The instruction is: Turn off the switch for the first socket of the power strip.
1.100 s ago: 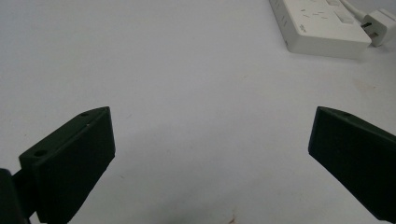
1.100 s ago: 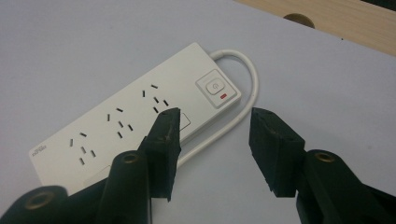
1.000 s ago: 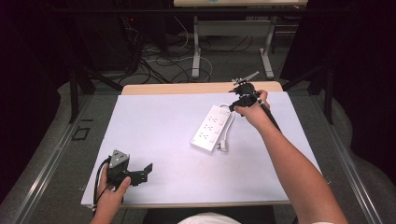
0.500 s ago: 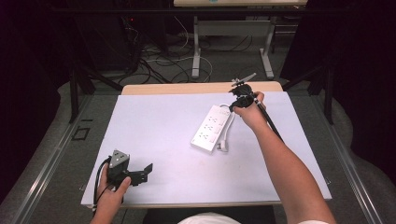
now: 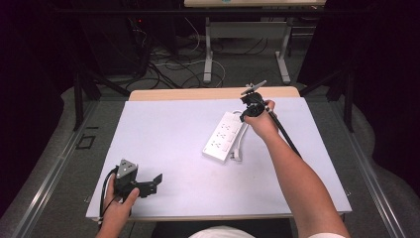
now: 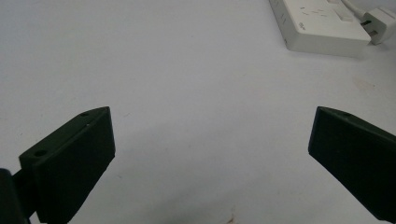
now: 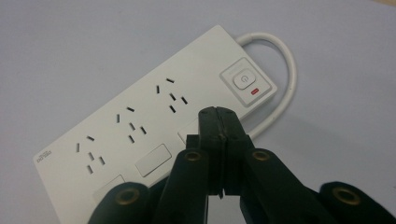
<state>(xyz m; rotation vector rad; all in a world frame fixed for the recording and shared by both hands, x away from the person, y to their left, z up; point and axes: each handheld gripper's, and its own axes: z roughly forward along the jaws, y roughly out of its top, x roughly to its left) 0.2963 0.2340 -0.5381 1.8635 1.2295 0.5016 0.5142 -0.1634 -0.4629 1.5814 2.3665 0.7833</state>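
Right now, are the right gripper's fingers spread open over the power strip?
No, the right gripper has its fingers pressed together, with no gap, above the white power strip.

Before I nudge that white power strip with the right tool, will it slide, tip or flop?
The power strip lies flat and long, so it likely slides rather than tips. Its smooth plastic on the smooth table probably skids and may pivot. The looped cord looks bendy and would probably trail.
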